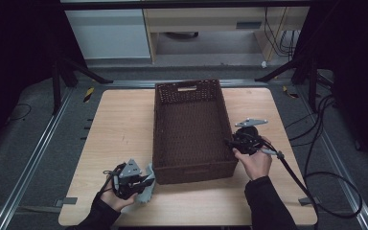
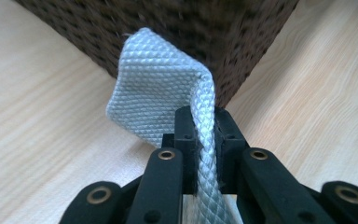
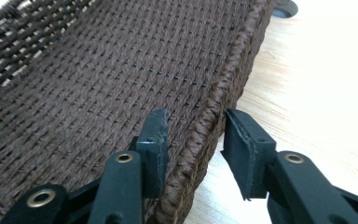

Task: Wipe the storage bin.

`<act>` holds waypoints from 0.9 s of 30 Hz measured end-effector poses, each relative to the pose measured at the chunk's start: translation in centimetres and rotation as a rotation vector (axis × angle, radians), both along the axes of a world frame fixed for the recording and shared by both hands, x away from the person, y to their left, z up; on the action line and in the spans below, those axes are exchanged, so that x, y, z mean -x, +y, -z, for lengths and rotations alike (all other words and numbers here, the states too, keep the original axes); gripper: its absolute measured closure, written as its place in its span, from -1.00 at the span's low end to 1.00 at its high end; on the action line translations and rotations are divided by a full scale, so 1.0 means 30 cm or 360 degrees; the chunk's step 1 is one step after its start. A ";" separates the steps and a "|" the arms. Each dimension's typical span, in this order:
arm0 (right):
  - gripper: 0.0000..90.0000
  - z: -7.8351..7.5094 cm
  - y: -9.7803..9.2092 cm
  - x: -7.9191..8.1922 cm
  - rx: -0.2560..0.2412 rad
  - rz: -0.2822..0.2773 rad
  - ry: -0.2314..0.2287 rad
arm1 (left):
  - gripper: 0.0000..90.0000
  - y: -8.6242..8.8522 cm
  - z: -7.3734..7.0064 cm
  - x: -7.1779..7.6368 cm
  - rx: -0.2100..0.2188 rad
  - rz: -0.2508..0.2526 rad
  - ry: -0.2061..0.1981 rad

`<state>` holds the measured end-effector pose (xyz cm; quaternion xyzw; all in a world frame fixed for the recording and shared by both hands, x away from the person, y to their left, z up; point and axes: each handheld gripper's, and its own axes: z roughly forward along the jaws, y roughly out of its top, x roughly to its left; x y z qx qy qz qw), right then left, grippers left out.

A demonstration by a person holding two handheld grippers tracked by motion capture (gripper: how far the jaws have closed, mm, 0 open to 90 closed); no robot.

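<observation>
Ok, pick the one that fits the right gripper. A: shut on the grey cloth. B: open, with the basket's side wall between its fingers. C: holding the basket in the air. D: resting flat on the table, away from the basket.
B: the right gripper stands open, its fingers either side of the basket rim.

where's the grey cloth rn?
High view: the grey cloth is clamped in the left gripper, low over the table's near-left part, just outside the brown basket's near-left corner.

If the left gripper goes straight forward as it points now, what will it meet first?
Most likely the near corner of the brown woven basket, just beyond the grey cloth that the left gripper is shut on. The exact gap is unclear.
</observation>
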<state>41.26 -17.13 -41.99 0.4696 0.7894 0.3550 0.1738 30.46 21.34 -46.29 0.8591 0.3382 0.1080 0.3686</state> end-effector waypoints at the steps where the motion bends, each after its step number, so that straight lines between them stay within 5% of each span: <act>1: 0.29 -0.003 -0.003 0.002 -0.0011 -0.0001 -0.0008 | 0.82 -0.001 0.010 -0.006 -0.0007 -0.0004 0.0012; 6: 0.20 -0.017 -0.012 0.012 -0.0039 -0.0010 -0.0076 | 0.82 -0.005 0.044 -0.023 -0.0041 -0.0008 0.0053; 12: 0.14 -0.032 -0.028 0.021 -0.0070 -0.0005 -0.0099 | 0.81 -0.001 0.052 -0.030 -0.0001 -0.0016 0.0083; 16: 0.11 -0.032 -0.031 0.025 -0.0079 -0.0010 -0.0100 | 0.81 0.013 0.034 -0.029 0.0015 -0.0035 0.0054; 27: 0.08 -0.030 -0.050 0.031 -0.0097 -0.0004 -0.0105 | 0.81 0.185 -0.050 -0.083 0.0089 -0.0339 -0.0077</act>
